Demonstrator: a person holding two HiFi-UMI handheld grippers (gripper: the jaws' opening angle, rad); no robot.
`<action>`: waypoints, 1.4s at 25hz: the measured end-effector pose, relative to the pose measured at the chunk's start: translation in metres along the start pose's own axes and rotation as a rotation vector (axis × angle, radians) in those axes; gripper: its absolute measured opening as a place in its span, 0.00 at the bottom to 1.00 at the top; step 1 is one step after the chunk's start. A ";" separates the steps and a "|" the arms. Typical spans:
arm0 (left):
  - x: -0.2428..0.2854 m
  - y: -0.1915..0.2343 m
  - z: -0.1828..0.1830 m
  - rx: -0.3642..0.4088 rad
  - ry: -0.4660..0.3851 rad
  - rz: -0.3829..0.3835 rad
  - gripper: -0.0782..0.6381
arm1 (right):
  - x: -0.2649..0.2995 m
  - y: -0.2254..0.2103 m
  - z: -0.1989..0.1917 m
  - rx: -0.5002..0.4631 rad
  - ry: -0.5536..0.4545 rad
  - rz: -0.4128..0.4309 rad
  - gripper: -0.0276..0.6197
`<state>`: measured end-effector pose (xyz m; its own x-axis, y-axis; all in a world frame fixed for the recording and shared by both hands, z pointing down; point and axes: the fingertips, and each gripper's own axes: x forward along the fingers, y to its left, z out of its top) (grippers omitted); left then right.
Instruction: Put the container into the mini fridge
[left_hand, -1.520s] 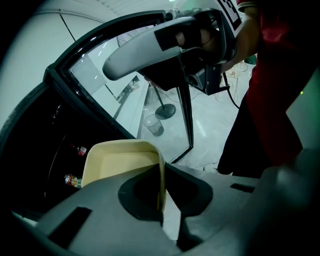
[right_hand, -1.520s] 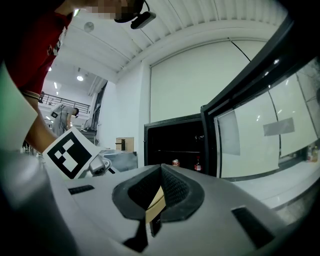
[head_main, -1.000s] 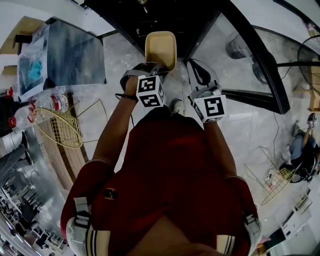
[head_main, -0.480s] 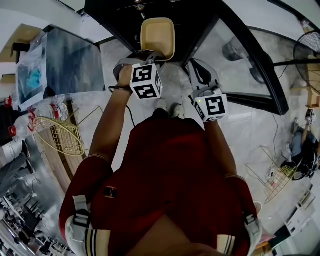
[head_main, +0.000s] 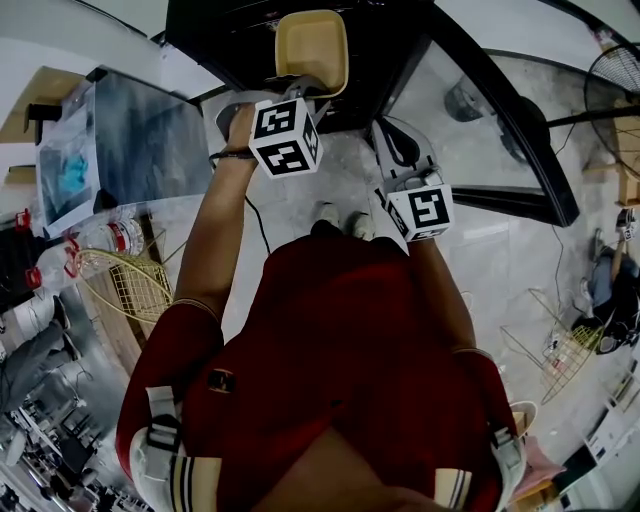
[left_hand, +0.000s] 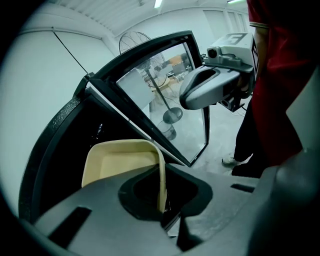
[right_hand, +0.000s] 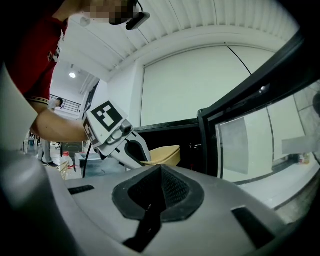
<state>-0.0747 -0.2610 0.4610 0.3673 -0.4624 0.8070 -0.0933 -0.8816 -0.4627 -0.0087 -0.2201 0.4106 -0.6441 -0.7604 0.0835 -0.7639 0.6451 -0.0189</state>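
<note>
Slippage is the main worry: the left gripper (left_hand: 162, 212) is clenched on just one thin wall of the beige container (head_main: 312, 50), which hangs at 12 o'clock in the head view, at the dark mouth of the mini fridge (head_main: 225, 35). A tilt could twist it loose. The glass door (head_main: 500, 120) at 2 o'clock is near enough to knock. The right gripper (right_hand: 150, 207) is closed and empty. Inside the fridge it is too dark to judge; a shelf edge may catch the container.

Left tongs (left_hand: 163, 202) pinch beige container (left_hand: 117, 162) by its rim. Dark mini fridge (left_hand: 60, 140) interior behind it, glass door (left_hand: 165, 85) swung open.
</note>
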 end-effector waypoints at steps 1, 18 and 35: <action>0.000 0.006 0.000 0.000 0.000 0.002 0.14 | 0.001 0.001 -0.001 -0.001 0.006 0.000 0.03; 0.027 0.067 -0.003 0.025 0.032 -0.001 0.14 | -0.002 -0.007 -0.008 0.009 0.059 -0.005 0.03; 0.045 0.107 -0.009 0.061 0.052 0.083 0.15 | -0.005 -0.015 -0.011 0.037 0.032 -0.023 0.03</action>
<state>-0.0770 -0.3774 0.4510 0.3115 -0.5396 0.7822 -0.0645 -0.8333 -0.5491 0.0064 -0.2257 0.4217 -0.6249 -0.7721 0.1157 -0.7801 0.6235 -0.0530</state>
